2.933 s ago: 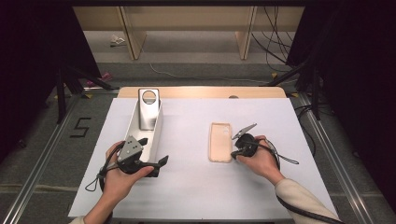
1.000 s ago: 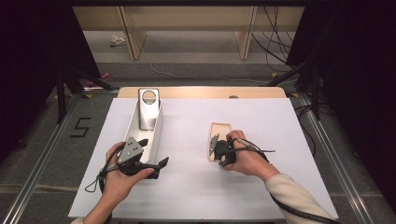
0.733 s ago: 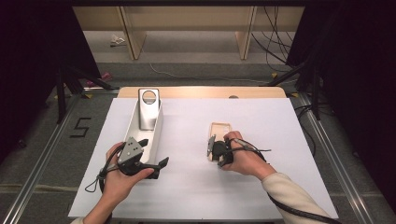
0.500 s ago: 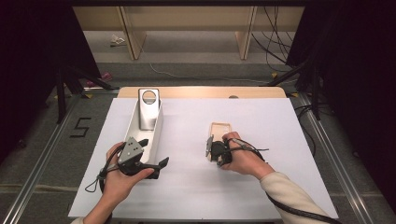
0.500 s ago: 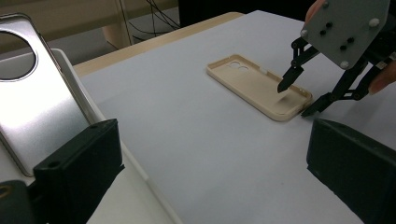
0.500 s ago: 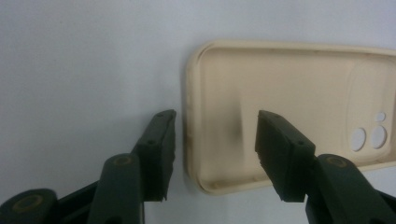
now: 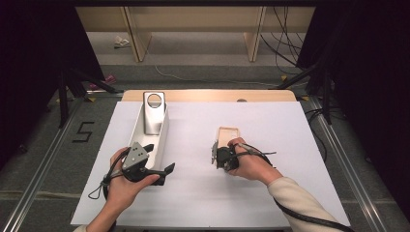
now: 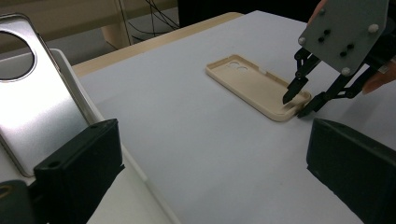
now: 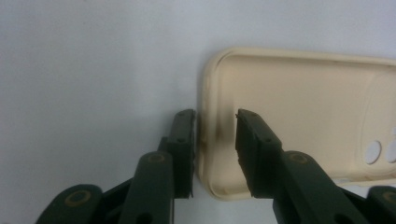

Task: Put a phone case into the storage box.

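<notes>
High view: behind the left gripper point(image 7: 159, 173), held with jaws wide apart, a white oblong tray point(image 7: 162, 137) bearing a silver phone point(image 7: 154, 112) is seen, while the right gripper point(image 9: 215, 140), jaws narrowed, is set astride the near end wall of the beige rubbery phone case point(image 9: 299, 121).

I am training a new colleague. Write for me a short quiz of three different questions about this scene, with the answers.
1. True or false: the right gripper has one finger inside the beige rubbery phone case and one outside its end wall.
2. What leans in the white tray? A) a silver phone B) a cup
3. Fill in: the left gripper is ___.

Key: 1 true. 2 A, the silver phone. 3 open, and it holds nothing.
</notes>
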{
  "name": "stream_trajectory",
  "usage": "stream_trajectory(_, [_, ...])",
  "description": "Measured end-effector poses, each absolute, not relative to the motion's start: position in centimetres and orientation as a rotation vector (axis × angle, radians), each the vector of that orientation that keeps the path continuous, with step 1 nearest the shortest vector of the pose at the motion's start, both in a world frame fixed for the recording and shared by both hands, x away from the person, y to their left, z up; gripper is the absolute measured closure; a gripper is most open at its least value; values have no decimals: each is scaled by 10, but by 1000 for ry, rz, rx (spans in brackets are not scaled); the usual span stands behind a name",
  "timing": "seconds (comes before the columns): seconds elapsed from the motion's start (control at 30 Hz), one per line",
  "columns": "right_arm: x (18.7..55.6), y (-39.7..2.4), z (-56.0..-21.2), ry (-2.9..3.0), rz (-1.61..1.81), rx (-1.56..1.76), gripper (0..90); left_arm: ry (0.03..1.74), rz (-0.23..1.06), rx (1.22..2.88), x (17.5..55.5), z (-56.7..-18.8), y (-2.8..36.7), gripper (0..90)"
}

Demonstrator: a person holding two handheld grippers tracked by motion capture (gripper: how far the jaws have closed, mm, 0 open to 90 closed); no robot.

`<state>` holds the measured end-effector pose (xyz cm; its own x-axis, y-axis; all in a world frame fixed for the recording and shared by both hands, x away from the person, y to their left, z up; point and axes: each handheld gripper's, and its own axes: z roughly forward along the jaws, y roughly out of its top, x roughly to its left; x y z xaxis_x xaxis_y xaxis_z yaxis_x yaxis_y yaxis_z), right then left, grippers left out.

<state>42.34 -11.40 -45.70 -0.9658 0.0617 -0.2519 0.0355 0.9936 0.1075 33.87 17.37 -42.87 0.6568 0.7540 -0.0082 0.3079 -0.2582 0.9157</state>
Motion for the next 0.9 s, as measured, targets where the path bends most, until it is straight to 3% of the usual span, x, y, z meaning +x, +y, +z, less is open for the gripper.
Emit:
stream_trajectory(0.57, [421, -112, -456, 2892, 125, 75, 829, 842, 538, 1841, 338, -429, 173, 28])
stream_trajectory(0.9, [420, -113, -456, 2887, 128, 72, 845, 842, 537, 1841, 338, -429, 173, 30])
